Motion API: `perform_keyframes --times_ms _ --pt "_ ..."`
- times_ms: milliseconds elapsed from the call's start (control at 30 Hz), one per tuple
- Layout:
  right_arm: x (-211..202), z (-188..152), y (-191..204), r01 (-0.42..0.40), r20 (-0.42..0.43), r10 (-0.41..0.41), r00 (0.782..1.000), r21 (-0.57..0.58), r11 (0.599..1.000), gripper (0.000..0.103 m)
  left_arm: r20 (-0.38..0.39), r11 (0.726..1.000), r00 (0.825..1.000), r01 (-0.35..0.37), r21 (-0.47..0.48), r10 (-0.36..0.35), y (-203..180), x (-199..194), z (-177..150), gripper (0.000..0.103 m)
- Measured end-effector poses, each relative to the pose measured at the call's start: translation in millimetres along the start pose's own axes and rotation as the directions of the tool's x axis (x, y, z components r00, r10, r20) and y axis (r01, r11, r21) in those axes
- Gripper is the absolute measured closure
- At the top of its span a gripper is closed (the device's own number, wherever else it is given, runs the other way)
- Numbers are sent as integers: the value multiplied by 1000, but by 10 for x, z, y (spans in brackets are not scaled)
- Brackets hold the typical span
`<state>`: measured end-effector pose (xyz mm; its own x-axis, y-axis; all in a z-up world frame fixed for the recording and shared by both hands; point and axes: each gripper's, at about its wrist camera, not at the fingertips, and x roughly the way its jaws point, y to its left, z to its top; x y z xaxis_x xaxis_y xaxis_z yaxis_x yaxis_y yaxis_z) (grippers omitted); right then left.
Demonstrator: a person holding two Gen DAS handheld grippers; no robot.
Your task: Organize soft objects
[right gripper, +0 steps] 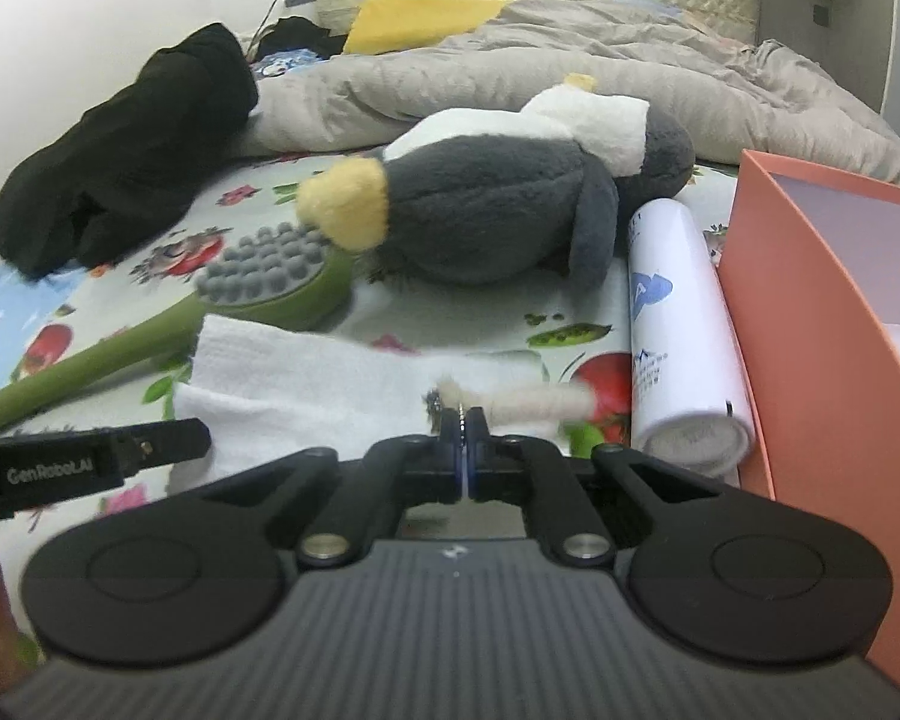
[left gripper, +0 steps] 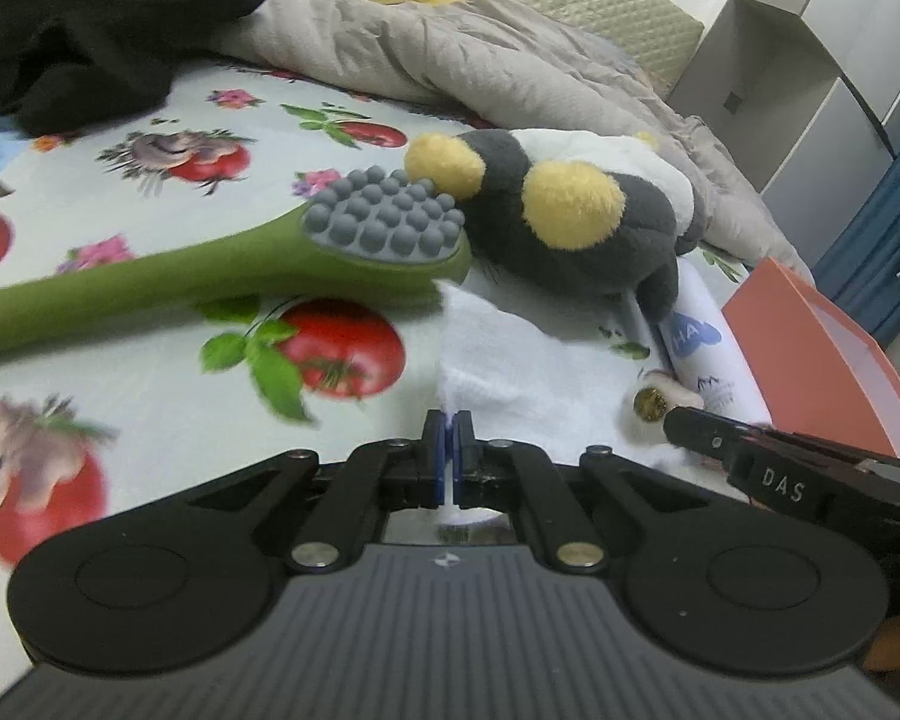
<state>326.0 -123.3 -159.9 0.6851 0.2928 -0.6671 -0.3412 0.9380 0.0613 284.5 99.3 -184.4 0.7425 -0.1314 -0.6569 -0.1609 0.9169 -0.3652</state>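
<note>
Floral bed (left gripper: 150, 372), orange box (right gripper: 810, 300) at right. Left gripper (left gripper: 448, 426) grasps white towel's (right gripper: 306, 378) edge. Right gripper (right gripper: 463, 420) clenches the small fluffy keychain (right gripper: 534, 401), long axis toward the box.

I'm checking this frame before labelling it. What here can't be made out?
- Orange box contents: its wall hides them, both views.
- Small fuzzy item with a metal ring: blurred, identity unclear.
- Green massager handle end: cut off by the left edge.
- Plush toy face: turned away.
</note>
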Motion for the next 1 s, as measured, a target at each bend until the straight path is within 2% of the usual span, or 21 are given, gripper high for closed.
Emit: perform_keyframes --times_ms 467,567,867,1000 --pt "-646 -448 286 -27 -45 24 999 -65 998 98 -14 998 999 -39 -52 39 201 -780 -643 101" --pt "-748 -548 318 -21 -64 15 998 -88 996 98 -1 997 998 -67 -43 67 245 -901 -738 101" --pt "-983 -729 322 13 -111 -28 993 -131 991 98 27 984 991 -125 -126 129 480 -1180 -849 101" --pt "-1075 -816 304 26 -128 -43 991 -130 991 98 16 977 989 -145 -160 149 519 -1287 -875 101"
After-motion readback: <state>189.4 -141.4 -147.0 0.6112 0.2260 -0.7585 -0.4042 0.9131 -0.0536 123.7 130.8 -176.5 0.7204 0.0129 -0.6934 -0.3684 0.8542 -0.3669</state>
